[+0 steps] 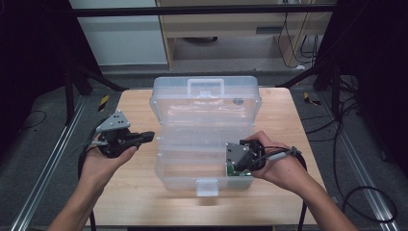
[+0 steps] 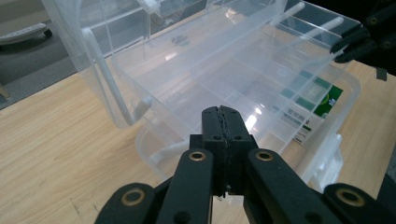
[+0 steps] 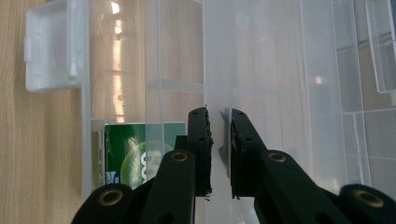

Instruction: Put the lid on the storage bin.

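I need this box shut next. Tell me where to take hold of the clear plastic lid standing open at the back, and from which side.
Grip the clear plastic lid by its top edge beside the moulded handle, coming from above. It stands nearly upright on its rear hinge, so that free edge is the only exposed rim, and probably swings down easiest. The left gripper is shut and free.

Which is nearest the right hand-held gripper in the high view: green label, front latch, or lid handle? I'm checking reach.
1. Green label, under the right hand-held gripper, in the box's right corner.
2. Front latch, middle of the near wall.
3. Lid handle, far edge.
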`<state>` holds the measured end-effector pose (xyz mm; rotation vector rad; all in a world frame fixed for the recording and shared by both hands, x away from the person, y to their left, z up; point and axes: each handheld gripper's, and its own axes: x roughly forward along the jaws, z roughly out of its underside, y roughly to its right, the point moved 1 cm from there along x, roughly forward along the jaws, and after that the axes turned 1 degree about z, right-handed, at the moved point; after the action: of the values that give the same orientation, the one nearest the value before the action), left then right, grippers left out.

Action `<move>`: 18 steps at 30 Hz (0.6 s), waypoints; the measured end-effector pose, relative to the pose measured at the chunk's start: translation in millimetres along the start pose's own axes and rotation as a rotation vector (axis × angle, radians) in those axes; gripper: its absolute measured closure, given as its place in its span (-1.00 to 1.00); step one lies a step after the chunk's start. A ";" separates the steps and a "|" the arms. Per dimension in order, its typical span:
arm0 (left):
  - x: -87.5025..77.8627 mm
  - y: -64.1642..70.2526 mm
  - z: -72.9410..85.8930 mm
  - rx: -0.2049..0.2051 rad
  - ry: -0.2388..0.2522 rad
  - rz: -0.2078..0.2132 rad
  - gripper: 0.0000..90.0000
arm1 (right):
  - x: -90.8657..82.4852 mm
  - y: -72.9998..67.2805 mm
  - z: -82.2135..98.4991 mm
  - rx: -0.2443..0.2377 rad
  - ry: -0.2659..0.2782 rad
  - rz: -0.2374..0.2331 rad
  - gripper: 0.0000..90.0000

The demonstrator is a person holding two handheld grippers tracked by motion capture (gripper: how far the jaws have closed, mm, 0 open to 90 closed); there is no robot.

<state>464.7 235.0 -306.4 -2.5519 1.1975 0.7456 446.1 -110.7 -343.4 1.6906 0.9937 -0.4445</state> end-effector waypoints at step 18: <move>14.9 -34.7 -8.9 -0.170 0.033 0.045 1.00 | -0.2 -3.2 1.1 0.002 0.003 0.006 0.79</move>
<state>502.5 244.0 -307.3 -2.6905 1.2561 0.8527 443.6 -111.5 -345.6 1.6962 0.9899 -0.4394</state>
